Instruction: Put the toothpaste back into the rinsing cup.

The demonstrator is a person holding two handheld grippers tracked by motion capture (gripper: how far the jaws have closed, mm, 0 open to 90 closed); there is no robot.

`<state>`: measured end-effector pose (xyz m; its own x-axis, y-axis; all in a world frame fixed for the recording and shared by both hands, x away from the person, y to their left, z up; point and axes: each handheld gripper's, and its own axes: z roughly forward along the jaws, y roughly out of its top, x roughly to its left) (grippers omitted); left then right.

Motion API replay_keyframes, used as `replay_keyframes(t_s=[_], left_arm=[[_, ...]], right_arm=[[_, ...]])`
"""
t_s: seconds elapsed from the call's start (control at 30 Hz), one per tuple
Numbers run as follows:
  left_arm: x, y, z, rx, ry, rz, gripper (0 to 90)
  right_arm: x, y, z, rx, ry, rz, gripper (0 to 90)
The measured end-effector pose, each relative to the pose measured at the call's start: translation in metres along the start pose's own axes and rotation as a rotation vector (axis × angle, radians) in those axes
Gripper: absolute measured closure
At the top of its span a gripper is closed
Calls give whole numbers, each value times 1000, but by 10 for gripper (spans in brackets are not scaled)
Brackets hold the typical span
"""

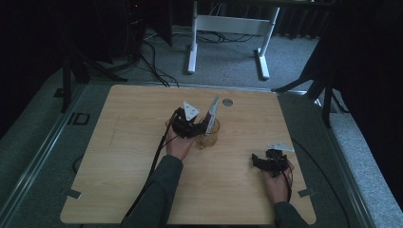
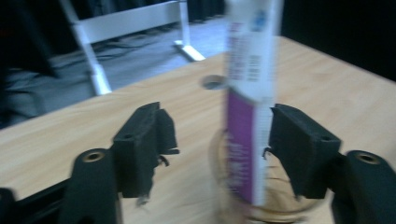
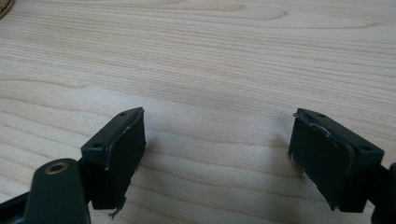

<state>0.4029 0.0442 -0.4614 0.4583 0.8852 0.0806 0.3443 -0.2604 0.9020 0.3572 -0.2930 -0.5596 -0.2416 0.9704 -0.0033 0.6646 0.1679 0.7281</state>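
The wooden table [image 1: 142,190] carries a clear glass cup [image 1: 209,135] near its middle, and a tall white-and-purple tube [image 2: 247,93] stands in that cup, leaning toward the far edge. The left gripper [image 1: 192,127] sits right beside the cup with its jaws spread wide; the tube stands between them, close to one pad, apparently ungripped. The right gripper [image 1: 268,161] rests well apart, jaws wide open over bare wood, holding nothing. My worry: pulling the left gripper away could catch the leaning tube and tip the light cup over.
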Motion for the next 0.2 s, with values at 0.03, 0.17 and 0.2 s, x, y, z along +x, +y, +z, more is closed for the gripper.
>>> replay_keyframes(t_s=[0.03,0.17,0.2], left_arm=[[3,0,-2,3,33,-3,288],[18,-2,-7,15,80,-34,222],[25,-5,-7,24,87,-53,209]], right_arm=[[0,0,0,0,0,0,185],[0,0,0,-1,0,-1,185],[0,0,0,-1,0,-1,185]])
